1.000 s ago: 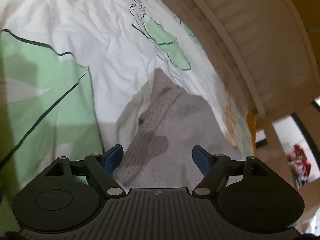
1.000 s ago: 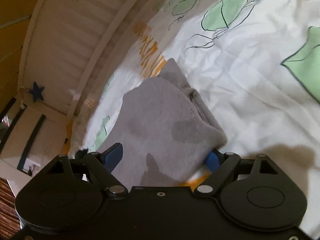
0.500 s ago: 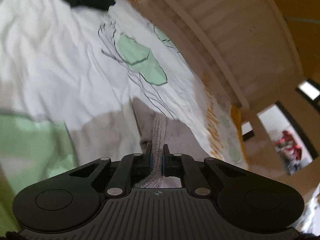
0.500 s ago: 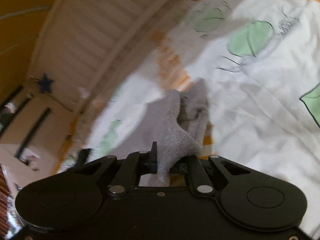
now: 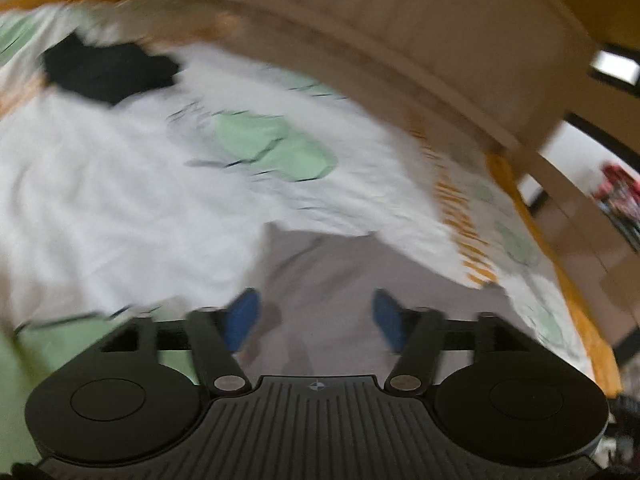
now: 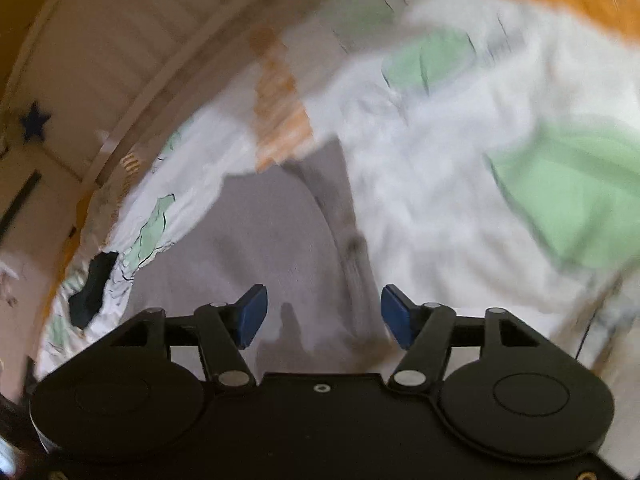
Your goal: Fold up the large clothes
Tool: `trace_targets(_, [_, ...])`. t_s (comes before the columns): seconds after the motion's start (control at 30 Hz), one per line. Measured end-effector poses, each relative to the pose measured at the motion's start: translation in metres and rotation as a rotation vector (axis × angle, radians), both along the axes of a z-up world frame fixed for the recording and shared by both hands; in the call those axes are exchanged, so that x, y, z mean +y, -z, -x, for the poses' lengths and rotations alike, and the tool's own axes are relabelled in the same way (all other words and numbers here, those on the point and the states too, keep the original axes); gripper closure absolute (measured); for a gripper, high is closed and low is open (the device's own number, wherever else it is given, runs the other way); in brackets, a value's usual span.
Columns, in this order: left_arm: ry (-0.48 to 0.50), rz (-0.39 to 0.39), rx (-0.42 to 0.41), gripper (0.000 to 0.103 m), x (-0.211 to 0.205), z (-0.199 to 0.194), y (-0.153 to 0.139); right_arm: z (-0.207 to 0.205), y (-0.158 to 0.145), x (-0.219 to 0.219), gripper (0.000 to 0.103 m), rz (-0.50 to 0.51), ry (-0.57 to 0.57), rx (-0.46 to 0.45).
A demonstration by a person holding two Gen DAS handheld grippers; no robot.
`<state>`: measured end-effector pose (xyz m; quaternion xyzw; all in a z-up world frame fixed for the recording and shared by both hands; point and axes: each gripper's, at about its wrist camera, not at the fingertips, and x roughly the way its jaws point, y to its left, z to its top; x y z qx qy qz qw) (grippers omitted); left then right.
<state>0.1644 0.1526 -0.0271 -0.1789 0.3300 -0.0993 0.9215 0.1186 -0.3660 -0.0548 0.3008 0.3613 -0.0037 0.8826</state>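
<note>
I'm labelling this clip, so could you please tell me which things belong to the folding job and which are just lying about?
Job:
- grey garment
- left gripper, jaws opening, nothing pinched
- right gripper, likewise

Lying about:
- black cloth
- patterned bedsheet
- headboard

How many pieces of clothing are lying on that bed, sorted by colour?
Grey garment: 1
Black garment: 1
Total: 2, both lying on the white and green bedsheet.
</note>
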Motion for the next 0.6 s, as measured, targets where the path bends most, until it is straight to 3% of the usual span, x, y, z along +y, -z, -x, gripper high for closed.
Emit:
trace_targets(0.07, [0.052,-0.022,-0.024,0.030,-0.022,-0.007,-0.003,-0.009,-0.007,0.006,0.026,0.059,-0.020,-0.027])
trace_targets(0.2, [0.153,-0.037,0.005,0.029,-0.070,-0.031,0.002,-0.034,-0.006,0.013,0.019,0.106,-0.073,-0.052])
trace_targets(0.27, [0.183,-0.065,0.015,0.029,-0.088,-0.041,0.009,-0.046,-0.002,0.019,0.007,0.149,-0.113,-0.043])
trace_targets(0.43, [0.215,-0.168,0.025,0.029,-0.128,-0.065,0.023,-0.074,0.004,0.027,0.006,0.285,-0.172,-0.029])
trace_targets(0.6, [0.215,-0.257,0.085,0.029,-0.151,-0.090,0.046,-0.108,0.024,0.016,0.005,0.263,-0.201,0.043])
